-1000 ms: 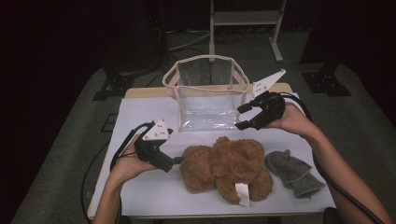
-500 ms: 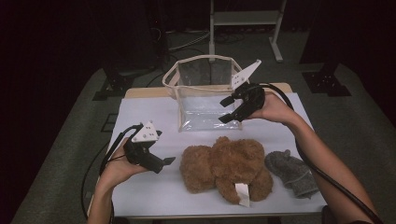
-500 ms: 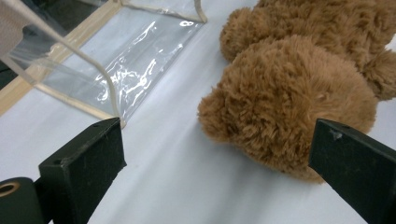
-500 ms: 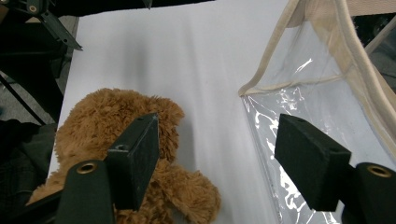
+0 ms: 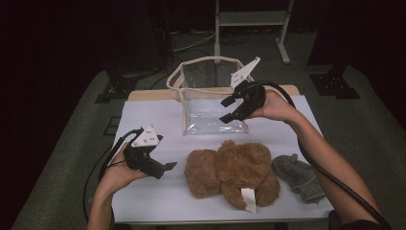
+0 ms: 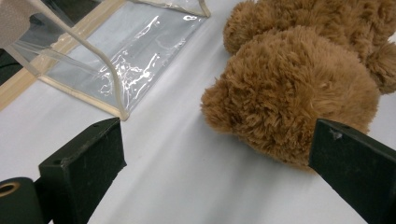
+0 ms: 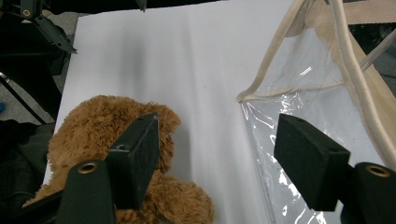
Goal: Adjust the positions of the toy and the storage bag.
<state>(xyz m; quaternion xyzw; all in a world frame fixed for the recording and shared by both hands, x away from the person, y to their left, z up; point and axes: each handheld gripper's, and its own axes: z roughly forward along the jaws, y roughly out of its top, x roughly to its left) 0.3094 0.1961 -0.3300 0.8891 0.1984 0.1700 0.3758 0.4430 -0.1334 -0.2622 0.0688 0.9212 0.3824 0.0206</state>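
— So, what are you doing now?
— You look set to put the bear (image 5: pixel 232 171) in the clear bag (image 5: pixel 210 98). Nothing is picked up yet.
— Where is the bear?
— It lies on the white surface (image 5: pixel 143 120), in front of the bag, with a grey mitten (image 5: pixel 299 177) just beside it.
— And your fingers?
— Your left gripper (image 5: pixel 160 167) hangs low, near the bear's left side. Its fingers (image 6: pixel 84 161) are wide apart and hold nothing. Your right gripper (image 5: pixel 230 109) is up by the bag's front rim, fingers (image 7: pixel 310 161) wide and empty too.
— What comes next?
— I think your right fingers should pinch the rim to hold the bag open. Then your left ones can close on the bear's soft fur and lift it in.
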